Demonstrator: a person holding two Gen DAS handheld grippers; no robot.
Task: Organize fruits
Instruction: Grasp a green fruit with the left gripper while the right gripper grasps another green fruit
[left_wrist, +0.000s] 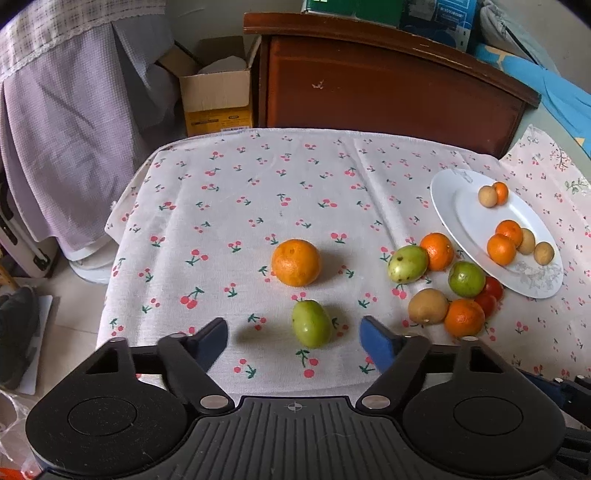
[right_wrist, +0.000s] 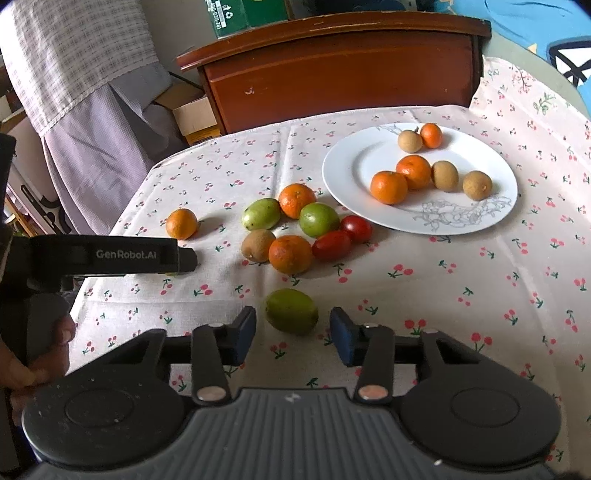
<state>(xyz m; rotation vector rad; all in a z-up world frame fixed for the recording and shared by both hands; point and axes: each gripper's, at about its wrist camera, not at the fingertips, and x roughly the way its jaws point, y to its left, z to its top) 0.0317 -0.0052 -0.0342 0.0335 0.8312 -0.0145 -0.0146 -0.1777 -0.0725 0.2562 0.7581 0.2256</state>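
Right tool (right_wrist: 293, 334) spread wide, holding nothing, green fruit (right_wrist: 291, 311) low centre between blue pads (right_wrist: 246, 334) — ease forward, clench gently mid-body, then lift toward plate (right_wrist: 347, 184) upper right; left tool (left_wrist: 293, 341) likewise released.

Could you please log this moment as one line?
left hand-held gripper: open | right hand-held gripper: open, green fruit ahead | plate: six fruits

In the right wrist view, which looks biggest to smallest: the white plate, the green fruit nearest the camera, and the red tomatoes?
1. Plate, by far the largest.
2. Green fruit, though being nearest the camera enlarges it.
3. Tomatoes: these two look alike, so I will not rank them against each other.
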